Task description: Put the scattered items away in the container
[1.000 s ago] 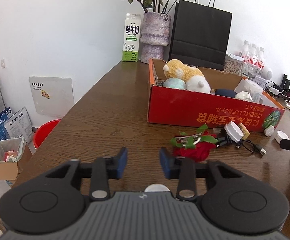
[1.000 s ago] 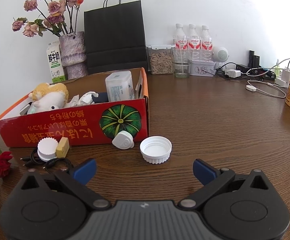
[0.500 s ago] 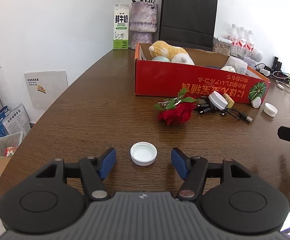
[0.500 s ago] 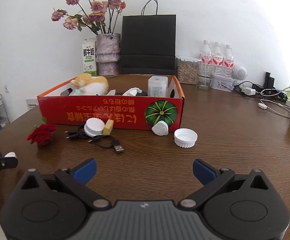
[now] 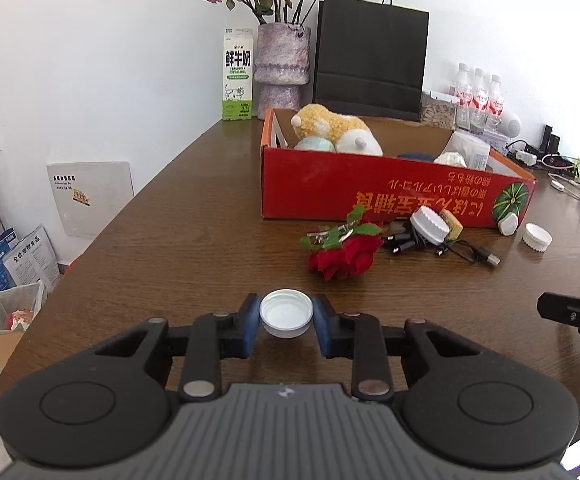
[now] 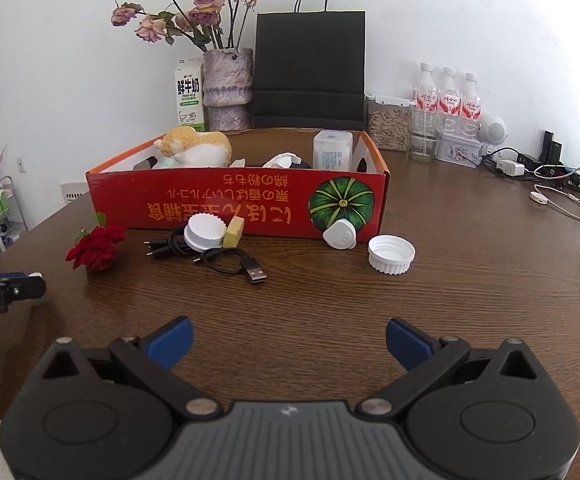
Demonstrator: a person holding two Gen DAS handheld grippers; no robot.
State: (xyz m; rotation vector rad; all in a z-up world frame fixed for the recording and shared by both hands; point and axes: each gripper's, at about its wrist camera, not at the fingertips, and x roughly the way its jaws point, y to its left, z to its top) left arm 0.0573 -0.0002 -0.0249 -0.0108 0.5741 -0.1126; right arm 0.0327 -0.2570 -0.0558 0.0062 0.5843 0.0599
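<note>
Left gripper (image 5: 286, 314) jaws closing, pads apparently touching small white round plastic cap (image 5: 286, 313); right gripper (image 6: 289, 340) wide open, empty.

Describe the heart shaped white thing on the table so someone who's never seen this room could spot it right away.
Find the long red cardboard box on the brown table and go to the green pumpkin picture printed at its end. The heart-shaped white piece leans against the box just below that pumpkin. The white ribbed cap beside it is round and open; this one is closed and heart-shaped.
</note>
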